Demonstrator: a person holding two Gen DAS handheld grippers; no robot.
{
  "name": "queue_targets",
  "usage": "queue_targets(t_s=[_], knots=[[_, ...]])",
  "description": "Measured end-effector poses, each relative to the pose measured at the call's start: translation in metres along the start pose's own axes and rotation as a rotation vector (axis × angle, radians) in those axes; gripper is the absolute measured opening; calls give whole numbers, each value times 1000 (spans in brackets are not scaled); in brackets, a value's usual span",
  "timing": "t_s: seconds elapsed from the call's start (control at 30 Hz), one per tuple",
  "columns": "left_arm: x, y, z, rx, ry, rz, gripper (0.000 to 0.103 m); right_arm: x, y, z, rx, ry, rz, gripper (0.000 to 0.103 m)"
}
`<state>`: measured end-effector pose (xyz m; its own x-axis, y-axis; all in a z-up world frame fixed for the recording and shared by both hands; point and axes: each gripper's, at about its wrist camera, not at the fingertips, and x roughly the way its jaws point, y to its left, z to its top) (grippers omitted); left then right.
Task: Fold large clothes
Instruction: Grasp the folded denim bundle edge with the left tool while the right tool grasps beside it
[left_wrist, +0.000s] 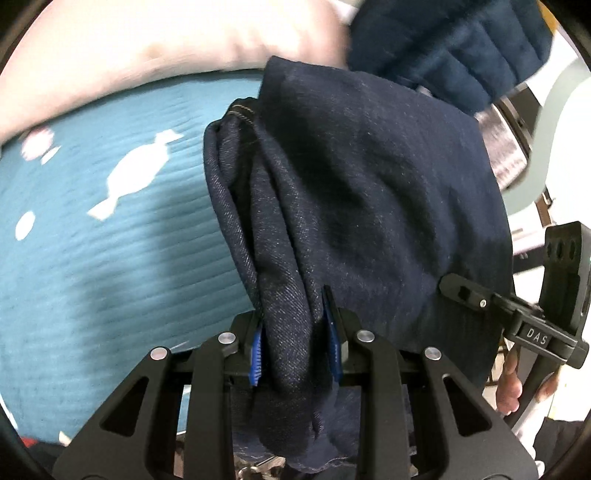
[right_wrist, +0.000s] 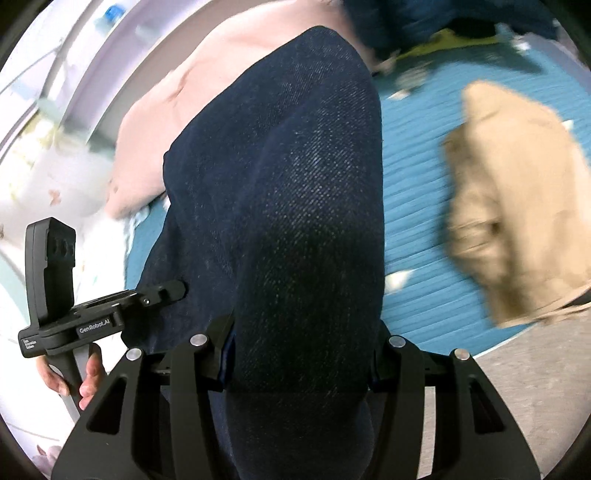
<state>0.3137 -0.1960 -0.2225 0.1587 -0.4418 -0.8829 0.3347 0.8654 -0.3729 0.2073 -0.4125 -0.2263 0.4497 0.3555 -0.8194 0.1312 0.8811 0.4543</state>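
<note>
Dark blue jeans (left_wrist: 351, 192) hang bunched in the air over a teal bedspread (left_wrist: 92, 258). My left gripper (left_wrist: 295, 343) is shut on a thick fold of the denim between its blue pads (left_wrist: 257, 349). In the right wrist view the jeans (right_wrist: 295, 184) drape over and between the fingers of my right gripper (right_wrist: 299, 365), which is shut on the cloth; its pads are hidden by the denim. The other gripper shows at each view's edge, the right one (left_wrist: 524, 314) and the left one (right_wrist: 92, 314).
A pink garment (left_wrist: 166, 40) and a dark blue quilted garment (left_wrist: 461, 44) lie at the far side of the bed. A beige garment (right_wrist: 517, 206) lies on the teal bedspread (right_wrist: 413, 206) to the right. Grey floor (right_wrist: 517, 387) shows at the lower right.
</note>
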Motion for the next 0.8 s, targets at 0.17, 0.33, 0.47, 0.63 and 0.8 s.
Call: queue_targets(t_s=[0.17, 0.33, 0.47, 0.63, 0.8], knots=[[30, -88, 39, 103, 6, -38, 26, -53, -61, 29, 35, -38, -58, 48], [63, -163, 79, 174, 0, -78, 26, -93, -125, 61, 77, -67, -83, 48], [89, -205, 98, 198, 26, -64, 26, -114, -173, 84, 95, -70, -96, 48], [130, -244, 119, 203, 58, -14, 26, -120, -223, 112, 114, -55, -123, 48], [181, -252, 131, 206, 77, 36, 26, -95, -265, 134, 147, -28, -157, 48]])
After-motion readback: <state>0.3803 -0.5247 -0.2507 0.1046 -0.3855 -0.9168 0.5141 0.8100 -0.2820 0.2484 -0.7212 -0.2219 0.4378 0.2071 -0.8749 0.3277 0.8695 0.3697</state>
